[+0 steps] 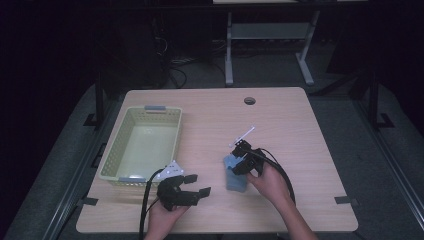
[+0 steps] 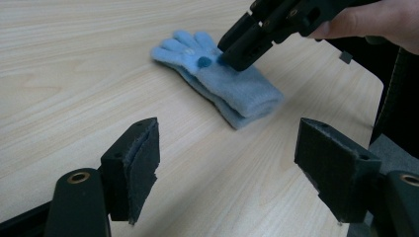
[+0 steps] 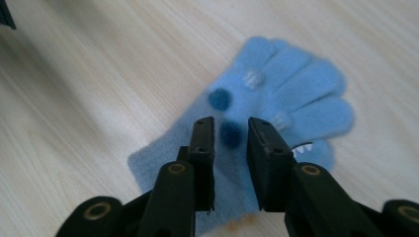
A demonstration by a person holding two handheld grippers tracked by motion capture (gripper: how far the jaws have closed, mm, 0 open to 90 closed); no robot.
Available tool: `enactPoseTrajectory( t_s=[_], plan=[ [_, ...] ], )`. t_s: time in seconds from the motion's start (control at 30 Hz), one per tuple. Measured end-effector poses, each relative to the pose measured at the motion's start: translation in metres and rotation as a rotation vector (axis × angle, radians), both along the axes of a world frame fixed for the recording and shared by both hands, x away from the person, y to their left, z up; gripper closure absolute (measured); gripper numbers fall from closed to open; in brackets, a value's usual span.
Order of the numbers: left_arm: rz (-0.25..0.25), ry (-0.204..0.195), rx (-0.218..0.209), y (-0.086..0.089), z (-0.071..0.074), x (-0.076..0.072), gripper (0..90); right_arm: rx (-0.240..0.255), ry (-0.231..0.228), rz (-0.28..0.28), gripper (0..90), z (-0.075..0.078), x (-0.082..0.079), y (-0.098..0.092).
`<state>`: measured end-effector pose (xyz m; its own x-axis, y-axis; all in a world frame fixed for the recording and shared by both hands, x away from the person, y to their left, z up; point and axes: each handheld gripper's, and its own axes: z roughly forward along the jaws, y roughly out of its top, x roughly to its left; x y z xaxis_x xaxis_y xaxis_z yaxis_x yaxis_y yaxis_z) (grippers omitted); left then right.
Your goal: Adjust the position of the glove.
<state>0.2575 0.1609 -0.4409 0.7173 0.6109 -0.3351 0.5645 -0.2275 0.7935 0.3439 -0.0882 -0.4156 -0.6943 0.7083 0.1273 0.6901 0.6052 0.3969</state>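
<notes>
Left tool (image 1: pixel 196 184) held with jaws spread wide; right tool (image 3: pixel 230 129) jaws narrowly parted.

High view was dim, dark around the lit table (image 1: pixel 280 115), with soft detail. Gripper views were brighter and evenly lit; the glove (image 3: pixel 276 98) looked slightly blurred, and the near jaws were soft, casting faint shadows.

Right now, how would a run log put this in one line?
right gripper: narrow gap, over blue glove | left gripper: open, holds nothing | basket: left of glove
</notes>
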Motion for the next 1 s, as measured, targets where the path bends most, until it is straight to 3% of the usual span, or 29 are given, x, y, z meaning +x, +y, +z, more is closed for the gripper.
enactPoseTrajectory(
  t_s=[0.13,0.2,0.33,0.6,0.7,0.83,0.87,0.93,1.0],
  plan=[
    [0.002,0.013,-0.002,0.000,-0.001,0.001,25.6,-0.012,0.027,-0.008,74.2,-0.011,0.003,0.000],
    [-0.002,0.039,-0.022,-0.001,-0.001,0.002,27.6,0.001,0.038,-0.015,72.1,-0.017,0.004,-0.001],
    [0.000,0.057,-0.033,-0.003,-0.001,0.003,29.2,0.030,0.018,-0.037,64.0,-0.013,0.002,-0.008],
    [0.008,0.114,-0.019,-0.019,-0.002,0.013,35.2,0.106,0.032,-0.105,50.8,-0.006,-0.005,-0.028],
    [0.011,0.164,-0.036,-0.026,-0.004,0.025,35.5,0.147,0.034,-0.138,46.9,-0.004,-0.008,-0.038],
    [0.027,0.271,-0.101,-0.031,-0.013,0.043,35.5,0.227,0.068,-0.178,44.1,-0.010,-0.008,-0.051],
    [0.027,0.271,-0.101,-0.031,-0.013,0.043,35.4,0.227,0.068,-0.178,44.1,-0.010,-0.008,-0.051],
    [0.034,0.330,-0.116,-0.035,-0.017,0.050,35.1,0.267,0.092,-0.204,43.6,-0.018,-0.012,-0.059],
    [0.040,0.355,-0.113,-0.041,-0.018,0.053,35.3,0.291,0.108,-0.220,43.7,-0.022,-0.014,-0.062]
  ],
)
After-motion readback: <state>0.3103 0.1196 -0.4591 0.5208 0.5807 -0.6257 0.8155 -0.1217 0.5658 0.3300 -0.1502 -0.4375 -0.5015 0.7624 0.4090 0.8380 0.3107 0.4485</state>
